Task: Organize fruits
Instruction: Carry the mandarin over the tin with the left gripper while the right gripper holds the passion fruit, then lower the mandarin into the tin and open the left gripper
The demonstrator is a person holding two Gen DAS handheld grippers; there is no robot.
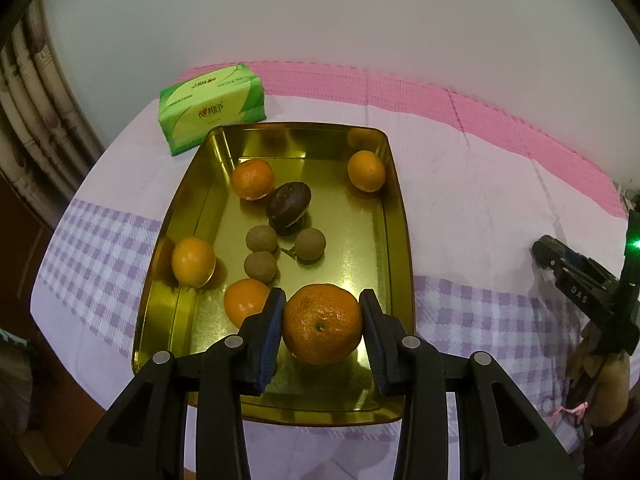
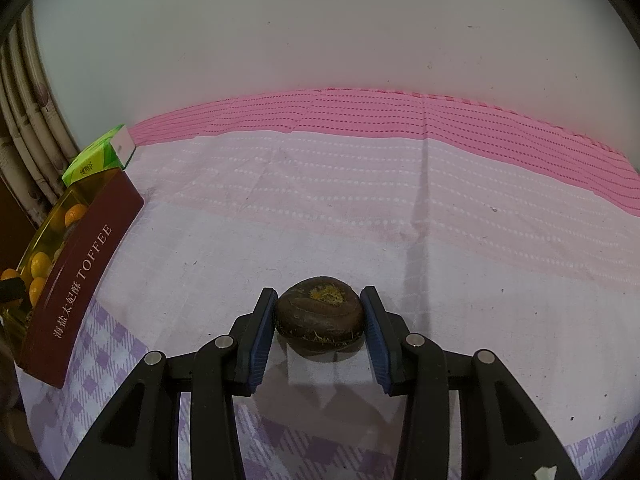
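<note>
Orange [image 1: 322, 323]: clamped between the left gripper [image 1: 322, 318] pads, over the tin's [image 1: 402, 216] near end.
Brown fruit [image 2: 320, 316]: gripped by the right gripper [image 2: 319, 318], above the cloth [image 2: 360, 200], right of the tin.
Tin contents: four oranges, three longans [image 1: 261, 239], one dark fruit [image 1: 289, 204].
Advice: lower the orange onto bare tin floor, clear of its neighbour [image 1: 245, 307], before opening.

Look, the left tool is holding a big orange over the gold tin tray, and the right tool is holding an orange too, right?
Not quite. The left tool does grip the big round orange over the shiny gold metal tray. But the right tool grips a dark brown rounded fruit, not an orange, as the right wrist view shows.
</note>
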